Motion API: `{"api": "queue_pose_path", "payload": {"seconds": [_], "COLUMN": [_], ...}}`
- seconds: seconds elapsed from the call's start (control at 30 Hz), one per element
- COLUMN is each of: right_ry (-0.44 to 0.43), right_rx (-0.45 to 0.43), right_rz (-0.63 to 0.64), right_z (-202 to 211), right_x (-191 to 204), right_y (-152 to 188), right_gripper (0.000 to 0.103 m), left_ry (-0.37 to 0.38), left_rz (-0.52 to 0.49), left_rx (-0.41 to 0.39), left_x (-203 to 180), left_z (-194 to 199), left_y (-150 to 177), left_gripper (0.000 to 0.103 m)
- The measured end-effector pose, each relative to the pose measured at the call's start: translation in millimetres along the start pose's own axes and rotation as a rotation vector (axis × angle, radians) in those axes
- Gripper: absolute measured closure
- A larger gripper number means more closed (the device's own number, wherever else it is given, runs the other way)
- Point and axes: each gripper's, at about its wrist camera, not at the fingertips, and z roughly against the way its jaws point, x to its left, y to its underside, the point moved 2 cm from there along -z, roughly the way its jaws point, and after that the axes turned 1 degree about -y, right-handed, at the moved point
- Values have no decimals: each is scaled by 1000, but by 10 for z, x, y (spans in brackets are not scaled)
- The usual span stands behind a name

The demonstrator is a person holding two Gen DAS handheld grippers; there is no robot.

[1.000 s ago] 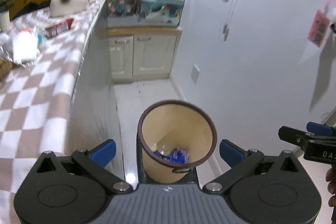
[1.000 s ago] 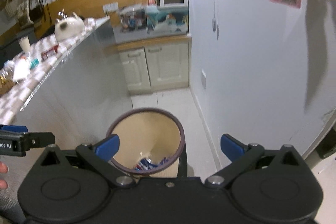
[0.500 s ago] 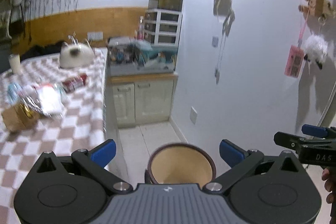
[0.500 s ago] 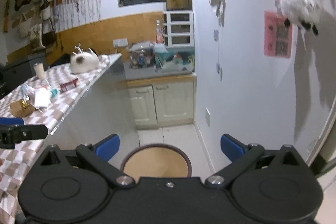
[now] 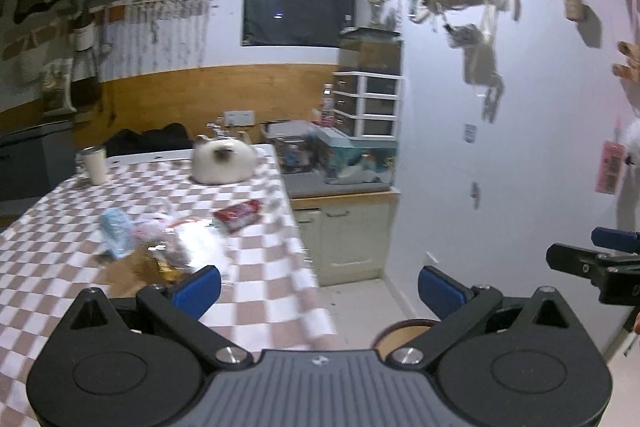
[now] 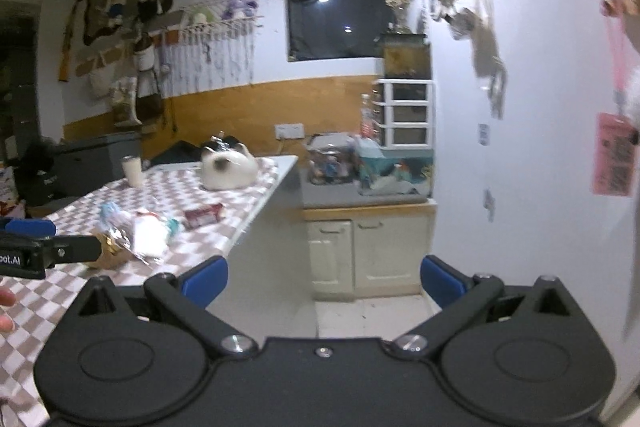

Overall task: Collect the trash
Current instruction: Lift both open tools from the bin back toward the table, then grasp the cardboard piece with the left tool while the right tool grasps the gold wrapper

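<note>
— Brown-and-white checks fill the left of both our views: the table (image 5: 60, 251) with the trash on it. From the left wrist we see the left gripper (image 5: 319, 285) with its blue pads spread wide and nothing between them. What do we get from the right wrist?

— The right gripper (image 6: 324, 279), likewise spread wide and empty, pointing at the cream cabinet doors (image 6: 370, 253) past the table's end. The left wrist alone shows a sliver of the bin's dark rim (image 5: 404, 326), low, just above the gripper body, on the floor beside the table's corner. From the right wrist we cannot see the bin at all.

— And the trash?

— A heap of clear plastic wrapping (image 5: 188, 247) and a light-blue crumpled piece (image 5: 116, 229) lie near the table's near part; a red packet (image 5: 238, 215) sits alone nearer the right edge. A white cat (image 5: 222, 163) lies at the far end, a pale cup (image 5: 94, 165) to its left.

— Room to move?

— The table's right edge runs beside a narrow strip of pale floor (image 6: 368, 315), shut in by the white wall (image 6: 540, 187) on the right. The view is blurred, so finer details of the wrappers escape us.
</note>
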Motion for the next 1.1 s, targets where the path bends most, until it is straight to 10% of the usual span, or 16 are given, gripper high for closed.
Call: {"api": "queue_pose_path", "payload": {"seconds": [0.5,1.1], "right_ry": [-126,-200], "right_rx": [53,160], "right_rz": [17,-63], "right_z": [-732,-1525], "right_x": [883,1298], "right_y": [-99,-272], "right_gripper": [0,0], "left_ry": [-160,-81], "left_rz": [52,-36], "left_rx": [55,119], "left_x": [1291,1786], "left_z": [-436,-1520], "left_y": [3,215], "left_gripper": [0,0]}}
